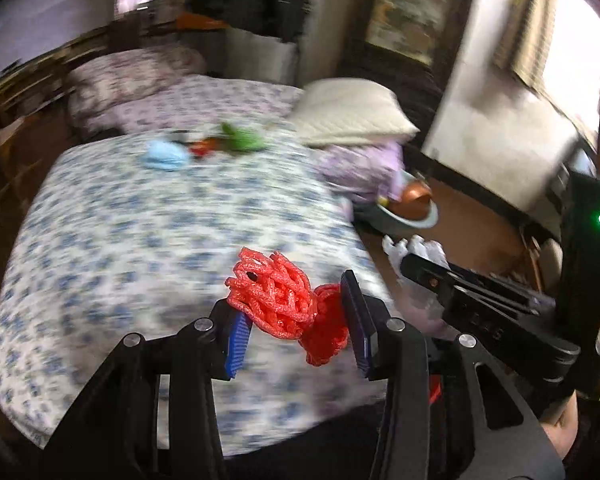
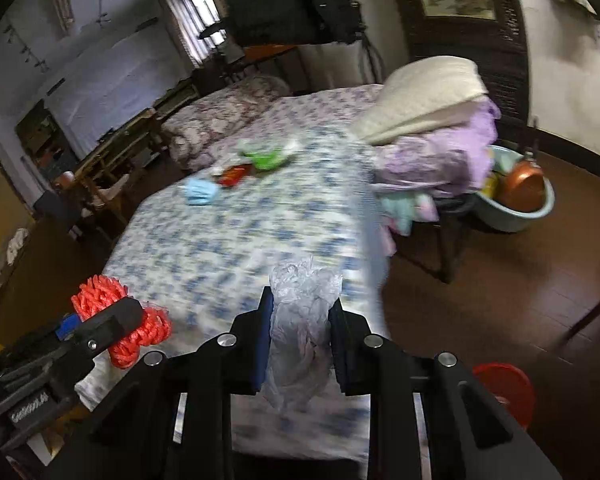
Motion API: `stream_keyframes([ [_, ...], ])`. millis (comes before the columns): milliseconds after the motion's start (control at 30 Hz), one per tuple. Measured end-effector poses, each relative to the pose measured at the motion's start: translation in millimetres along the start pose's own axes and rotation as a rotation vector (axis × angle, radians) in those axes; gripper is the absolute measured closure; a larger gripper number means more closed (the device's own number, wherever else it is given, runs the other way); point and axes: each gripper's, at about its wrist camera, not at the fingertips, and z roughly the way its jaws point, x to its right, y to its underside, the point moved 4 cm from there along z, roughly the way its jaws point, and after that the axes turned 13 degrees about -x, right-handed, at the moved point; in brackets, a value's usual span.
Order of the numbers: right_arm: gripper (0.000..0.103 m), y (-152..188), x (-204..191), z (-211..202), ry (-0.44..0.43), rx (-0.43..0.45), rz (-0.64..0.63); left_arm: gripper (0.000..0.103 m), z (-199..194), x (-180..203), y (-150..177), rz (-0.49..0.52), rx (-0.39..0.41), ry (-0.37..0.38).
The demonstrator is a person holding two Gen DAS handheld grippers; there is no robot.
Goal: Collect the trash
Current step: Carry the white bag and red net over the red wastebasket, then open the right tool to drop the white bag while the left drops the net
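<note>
left gripper [image 1: 296,332] pinches a crumpled red foam net [image 1: 278,300]; right gripper [image 2: 300,344] clamps a clear crinkled plastic bag [image 2: 301,316] — both lifted off the floral bedsheet [image 2: 236,240], probably for carrying; more litter at twelve o'clock.

Dim room, lit by daylight from a blown-out window [image 1: 579,52] far right of the fingers [image 1: 357,312]. Beyond them the bed [image 1: 140,248] smears with motion blur; the fingers stay sharp. Fisheye bends the edges, with black corners.

bed [image 2: 236,240], blue-flowered sheet; on it: blue mask [image 2: 199,192], red packet [image 2: 232,175], green wrapper [image 2: 266,159], probably; folded blankets [image 2: 427,120] at edge
</note>
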Motion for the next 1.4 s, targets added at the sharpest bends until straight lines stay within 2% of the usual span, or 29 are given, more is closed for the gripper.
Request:
stream_keyframes([
  [167, 0.077, 22.0, 79.5, -5.1, 0.133, -0.030, 0.076, 0.060, 44.8, 71.9, -6.7, 0.109, -0.087, 0.082],
  [267, 0.077, 42.2, 125.6, -2.3, 0.186, -0.060, 0.143, 0.060, 70.3, 106.7, -8.5, 0.164, -0.118, 0.084],
  [400, 0.077, 73.5, 177.0, 6.6, 0.218, -0.106, 0.235, 0.060, 114.5, 155.9, -4.6, 0.229, -0.181, 0.092],
  [567, 0.077, 101.2, 212.9, 22.3, 0.214, -0.143, 0.308, 0.060, 165.2, 193.0, 10.0, 0.270, -0.261, 0.096],
  [833, 0.077, 145.6, 259.3, 98.3, 0.193, -0.296, 0.406, 0.060, 224.3, 209.8, 36.4, 0.286, -0.378, 0.062],
  [1000, 0.077, 171.3, 283.8, 145.1, 0.185, -0.354, 0.490, 0.060, 253.5, 214.3, 42.4, 0.272, -0.421, 0.054],
  [1167, 0.077, 179.2, 286.0, 156.1, 0.181, -0.371, 0.486, 0.060, 266.4, 210.6, 51.4, 0.272, -0.455, 0.054],
  [1400, 0.066, 177.6, 286.1, 157.0, 0.188, -0.375, 0.487, 0.060, 267.4, 214.9, 53.1, 0.279, -0.460, 0.065],
])
